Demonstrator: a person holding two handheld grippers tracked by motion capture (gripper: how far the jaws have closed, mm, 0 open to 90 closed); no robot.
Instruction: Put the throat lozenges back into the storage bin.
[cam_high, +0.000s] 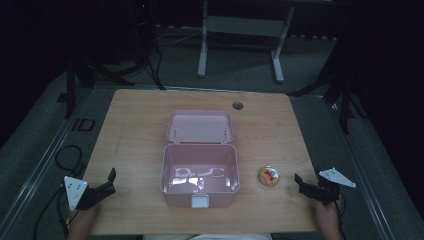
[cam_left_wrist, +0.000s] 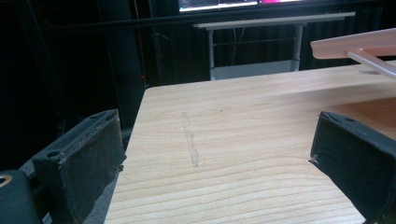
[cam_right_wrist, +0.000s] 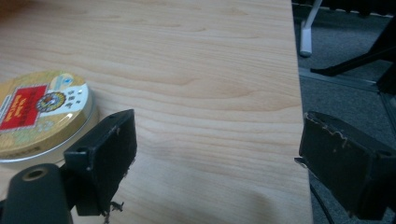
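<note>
Beside the right gripper (cam_right_wrist: 215, 154), jaws wide, sits a gold tin (cam_right_wrist: 39, 114) whose red label's writing is unreadable.

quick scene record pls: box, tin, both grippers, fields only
box: pink plastic box, table centre, nothing visible inside
lid: pink lid open, folded back on the far side
latch: white latch on the near wall
tin: round gold tin, red label, closed, right of the box, apart from it
left gripper: open, holds nothing, near left table edge
right gripper: open, holds nothing, right of the tin
</note>
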